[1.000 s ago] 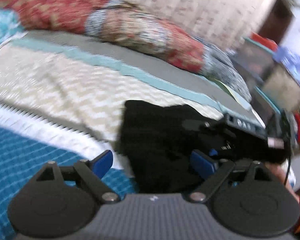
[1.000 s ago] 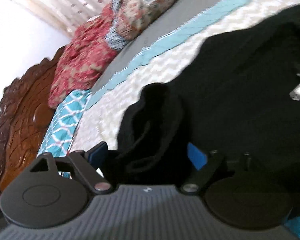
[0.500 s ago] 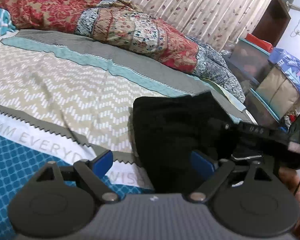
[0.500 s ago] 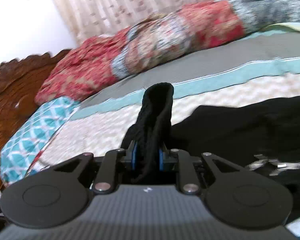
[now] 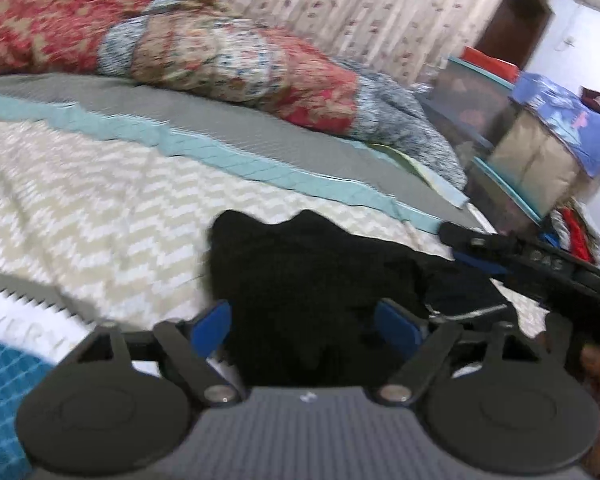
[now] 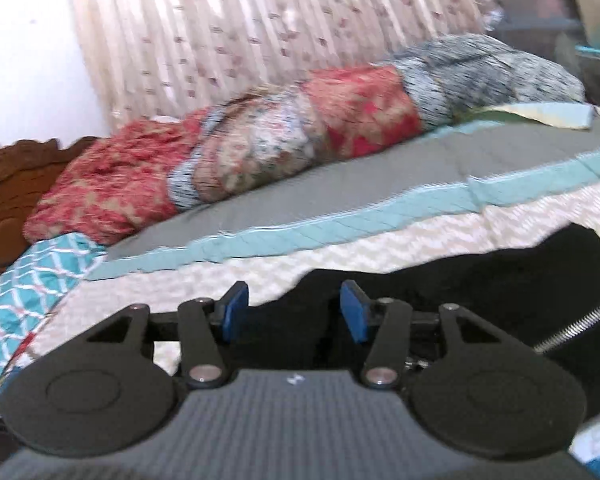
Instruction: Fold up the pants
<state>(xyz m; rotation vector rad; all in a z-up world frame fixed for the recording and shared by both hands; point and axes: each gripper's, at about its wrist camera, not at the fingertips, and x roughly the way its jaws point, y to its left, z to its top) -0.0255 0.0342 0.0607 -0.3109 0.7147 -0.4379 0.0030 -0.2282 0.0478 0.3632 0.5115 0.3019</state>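
The black pants point(image 5: 308, 272) lie bunched on the patterned bedspread point(image 5: 100, 208). My left gripper point(image 5: 304, 328) hangs low over their near end, its jaws closing, and black cloth fills the gap between the blue pads point(image 5: 212, 328). In the right wrist view the pants point(image 6: 480, 280) spread flat to the right. My right gripper point(image 6: 296, 312) is just above their edge, jaws opening, with cloth below the gap and nothing pinched. It also shows at the right of the left wrist view as the right gripper point(image 5: 464, 248), held by a hand point(image 5: 596, 360).
A rolled red and grey floral quilt point(image 5: 228, 52) lies along the far side of the bed by the curtain point(image 6: 260, 20). A carved wooden headboard point(image 6: 4, 184) and a teal pillow point(image 6: 24, 276) are at the left. Boxes and bins point(image 5: 532, 152) stand beyond the bed's end.
The right gripper closed on a fold of the pants and lifted it, then let it go; the cloth now lies low. The left pads have drawn closer around the cloth.
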